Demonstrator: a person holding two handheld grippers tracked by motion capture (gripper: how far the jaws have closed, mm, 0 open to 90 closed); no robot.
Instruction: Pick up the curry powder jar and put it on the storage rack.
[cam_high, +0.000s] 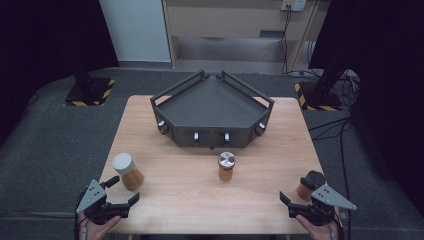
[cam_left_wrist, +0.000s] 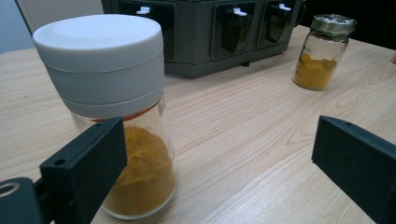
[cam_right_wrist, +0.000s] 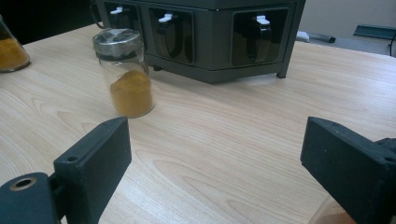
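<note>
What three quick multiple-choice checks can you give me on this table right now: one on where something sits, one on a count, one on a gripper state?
1. Where does the white-lidded jar stand?
A. inside the tray
B. on the table, just ahead of the left gripper
C. beside the right gripper

2. How many jars stand on the wooden table?
A. one
B. three
C. five

3. How do the left gripper's jaws stand?
A. open, holding nothing
B. shut on the white-lidded jar
C. shut on the tray rim

Answers:
1 B: the high view shows it at the table's near left, by that gripper.
2 B: white-lidded jar, metal-lidded jar at centre, dark-lidded jar by the right gripper.
3 A: the left gripper view shows a wide gap, the jar only beside one jaw.
</note>
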